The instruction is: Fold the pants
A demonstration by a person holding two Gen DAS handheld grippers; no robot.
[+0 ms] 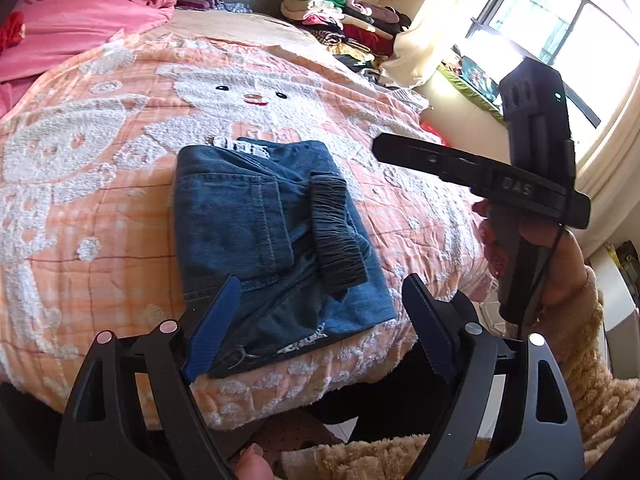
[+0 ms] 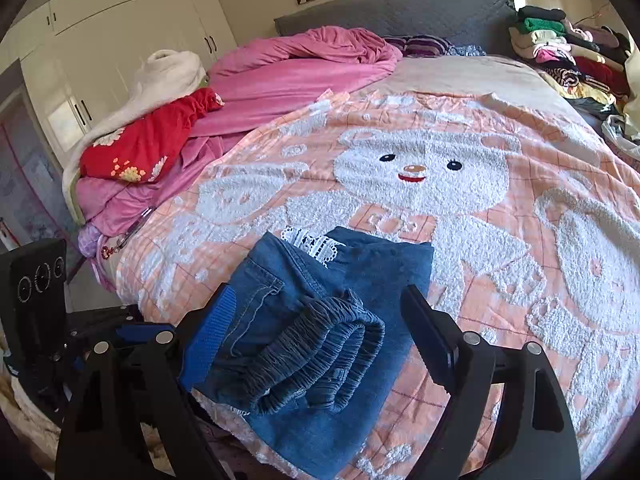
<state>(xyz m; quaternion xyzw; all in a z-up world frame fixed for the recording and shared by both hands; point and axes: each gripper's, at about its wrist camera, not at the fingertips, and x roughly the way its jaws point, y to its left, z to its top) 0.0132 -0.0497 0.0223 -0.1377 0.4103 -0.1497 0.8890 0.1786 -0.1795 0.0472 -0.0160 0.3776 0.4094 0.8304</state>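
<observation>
Blue denim pants [image 1: 256, 220] [image 2: 352, 268] lie folded into a compact rectangle on the peach bear-patterned blanket [image 1: 100, 200] [image 2: 500, 240], near the bed's front edge. Their dark elastic waistband [image 1: 336, 232] [image 2: 316, 360] rests on top, and white lace trim [image 2: 312, 244] peeks out at the far end. My left gripper [image 1: 322, 284] hovers open over the pants' near edge, with nothing between its blue pads. My right gripper [image 2: 318, 294] is open too, above the waistband and not touching it. In the left wrist view, a hand [image 1: 560, 264] holds the right gripper's black body [image 1: 528, 184] to the right of the pants.
A pink quilt [image 2: 288, 76] and a red flowered garment [image 2: 148, 144] are piled at the bed's far left. Stacked folded clothes [image 2: 568, 52] sit at the far right by the grey headboard [image 2: 400, 12]. White wardrobes [image 2: 120, 28] stand on the left, a window [image 1: 560, 20] on the right.
</observation>
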